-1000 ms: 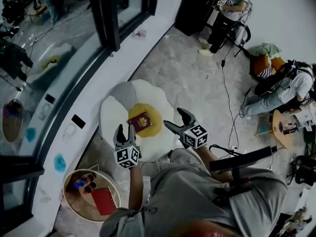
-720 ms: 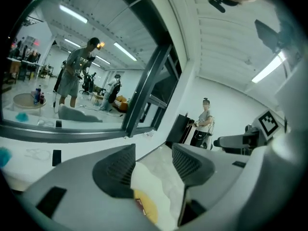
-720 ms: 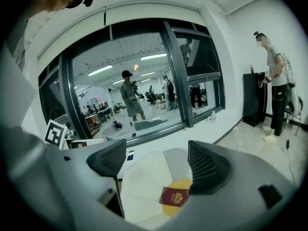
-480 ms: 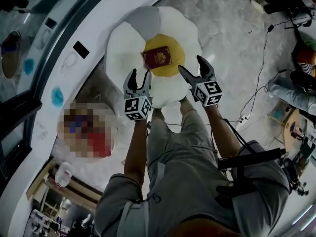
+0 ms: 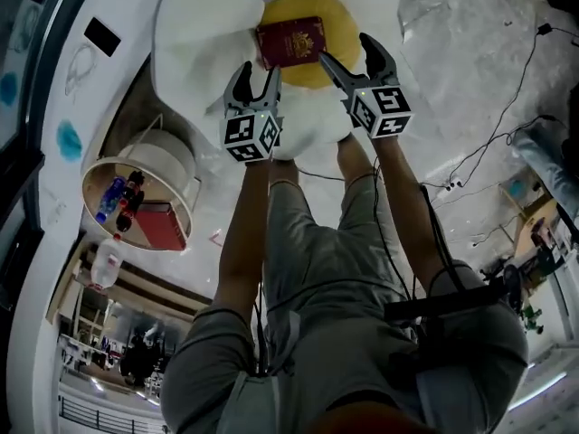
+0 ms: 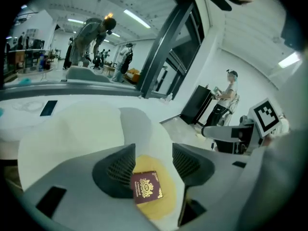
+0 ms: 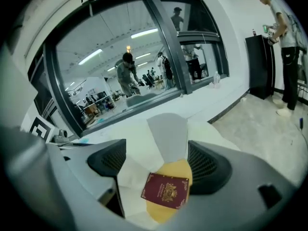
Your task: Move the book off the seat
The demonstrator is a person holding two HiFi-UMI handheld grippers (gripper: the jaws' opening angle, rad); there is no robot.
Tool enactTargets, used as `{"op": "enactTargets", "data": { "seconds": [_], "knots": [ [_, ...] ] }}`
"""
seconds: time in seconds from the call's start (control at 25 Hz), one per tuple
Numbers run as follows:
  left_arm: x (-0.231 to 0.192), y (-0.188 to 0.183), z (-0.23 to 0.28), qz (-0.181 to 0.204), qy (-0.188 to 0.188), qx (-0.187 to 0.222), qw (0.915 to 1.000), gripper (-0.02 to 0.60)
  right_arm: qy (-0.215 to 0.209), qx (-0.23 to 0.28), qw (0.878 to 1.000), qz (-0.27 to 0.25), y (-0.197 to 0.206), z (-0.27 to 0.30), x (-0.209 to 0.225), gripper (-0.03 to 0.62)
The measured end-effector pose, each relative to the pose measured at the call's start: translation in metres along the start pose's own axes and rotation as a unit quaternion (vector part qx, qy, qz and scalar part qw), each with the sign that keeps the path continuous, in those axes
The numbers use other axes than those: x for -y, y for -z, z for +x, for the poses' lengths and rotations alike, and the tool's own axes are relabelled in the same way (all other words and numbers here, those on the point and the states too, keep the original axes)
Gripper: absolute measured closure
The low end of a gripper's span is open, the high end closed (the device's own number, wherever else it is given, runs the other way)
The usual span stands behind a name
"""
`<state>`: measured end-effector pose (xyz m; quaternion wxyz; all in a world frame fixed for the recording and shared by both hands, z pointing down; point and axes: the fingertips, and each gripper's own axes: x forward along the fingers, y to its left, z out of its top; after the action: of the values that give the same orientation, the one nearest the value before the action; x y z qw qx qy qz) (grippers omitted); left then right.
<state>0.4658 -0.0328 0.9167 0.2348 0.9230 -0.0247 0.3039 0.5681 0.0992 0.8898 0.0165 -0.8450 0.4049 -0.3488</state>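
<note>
The small dark-red book with a gold crest on its cover (image 5: 289,41) lies flat and closed on the yellow centre of the flower-shaped seat cushion with white petals (image 5: 194,34). Nothing is holding it. The left tongs (image 5: 257,75) stand apart and empty, their tips just beside the book's near left corner. The right tongs (image 5: 348,54) also gape empty, with one tip close to the book's right edge. Each gripper view shows the book lying beyond and between that pair's jaws, with no pad pressing on it. The main risk I see is the thin book on soft padding. Tongs coming down flat may sink into the cushion and nip fabric, or catch only the cover so the pages fall open. A tip that nudges an edge could push the book across the yellow centre instead of lifting it. With both tongs so near each other, they might also knock together over the book.
</note>
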Motion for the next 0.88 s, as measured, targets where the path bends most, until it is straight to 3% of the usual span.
{"op": "enactTargets", "data": {
  "seconds": [0.32,0.64,0.76,0.88],
  "knots": [
    [-0.069,0.126,0.104,-0.099,-0.042,-0.053,0.9928,0.336,-0.013,-0.092,0.996,-0.008,0.136,0.105,0.056,0.189],
    [-0.125,0.211,0.164,-0.109,-0.060,-0.126,0.9842,0.297,-0.026,-0.182,0.983,0.025,0.252,0.159,0.082,0.189],
    [-0.144,0.249,0.181,-0.126,-0.039,-0.168,0.9770,0.250,-0.025,-0.211,0.976,0.040,0.291,0.173,0.097,0.187],
    [-0.140,0.285,0.200,-0.126,0.016,-0.224,0.9663,0.250,-0.067,-0.252,0.963,0.067,0.332,0.184,0.097,0.187]
  ]
}}
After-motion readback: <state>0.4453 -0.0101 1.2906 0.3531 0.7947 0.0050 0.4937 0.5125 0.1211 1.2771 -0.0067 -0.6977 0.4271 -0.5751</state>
